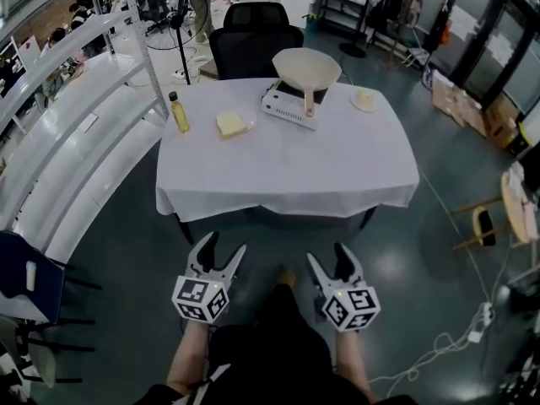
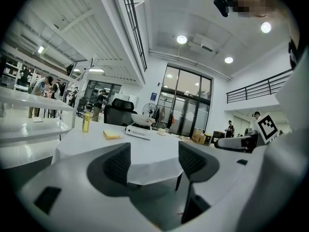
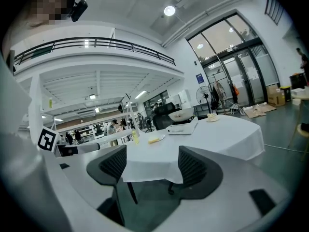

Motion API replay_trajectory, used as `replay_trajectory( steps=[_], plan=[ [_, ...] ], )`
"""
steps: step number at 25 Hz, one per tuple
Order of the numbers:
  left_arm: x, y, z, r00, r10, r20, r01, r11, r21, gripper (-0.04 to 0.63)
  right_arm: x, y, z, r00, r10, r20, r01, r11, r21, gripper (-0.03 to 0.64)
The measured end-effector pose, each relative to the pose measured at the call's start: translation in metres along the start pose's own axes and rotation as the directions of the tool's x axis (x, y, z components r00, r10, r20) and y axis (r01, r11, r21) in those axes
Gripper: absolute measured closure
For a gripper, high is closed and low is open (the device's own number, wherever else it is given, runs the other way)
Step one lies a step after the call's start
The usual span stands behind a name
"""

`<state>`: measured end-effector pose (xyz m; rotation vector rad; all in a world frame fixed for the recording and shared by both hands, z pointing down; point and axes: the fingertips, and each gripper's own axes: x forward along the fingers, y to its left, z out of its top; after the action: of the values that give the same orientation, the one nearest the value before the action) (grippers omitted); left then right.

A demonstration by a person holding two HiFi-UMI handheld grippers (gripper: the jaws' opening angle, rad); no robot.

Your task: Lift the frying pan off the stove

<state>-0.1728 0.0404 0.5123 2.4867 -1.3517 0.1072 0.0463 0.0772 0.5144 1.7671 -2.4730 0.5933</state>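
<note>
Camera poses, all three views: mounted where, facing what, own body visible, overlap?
Head view: on the head, steeply down at the table; left gripper, right gripper and forearms below.
Left gripper view: on that gripper, low, facing the table; own open jaws.
Right gripper view: likewise; own open jaws.
Shared: frying pan on stove.

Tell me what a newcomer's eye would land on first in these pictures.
The white-clothed table in the middle of the hall stands out, with a pale frying pan sitting on a white stove at its far edge. Nearer, the left gripper and right gripper hang open and empty, well short of the table. A yellow bottle stands near the table's far left corner.
</note>
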Motion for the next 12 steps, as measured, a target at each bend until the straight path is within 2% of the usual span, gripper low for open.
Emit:
replay_trajectory(
  steps=[12],
  plan=[
    [0.107, 0.018, 0.050, 0.999, 0.012, 0.039, -0.012, 1.000, 0.005, 0.295, 0.081, -0.066, 0.063, 1.000, 0.015, 0.024, -0.015, 1.000, -0.009, 0.295]
  ],
)
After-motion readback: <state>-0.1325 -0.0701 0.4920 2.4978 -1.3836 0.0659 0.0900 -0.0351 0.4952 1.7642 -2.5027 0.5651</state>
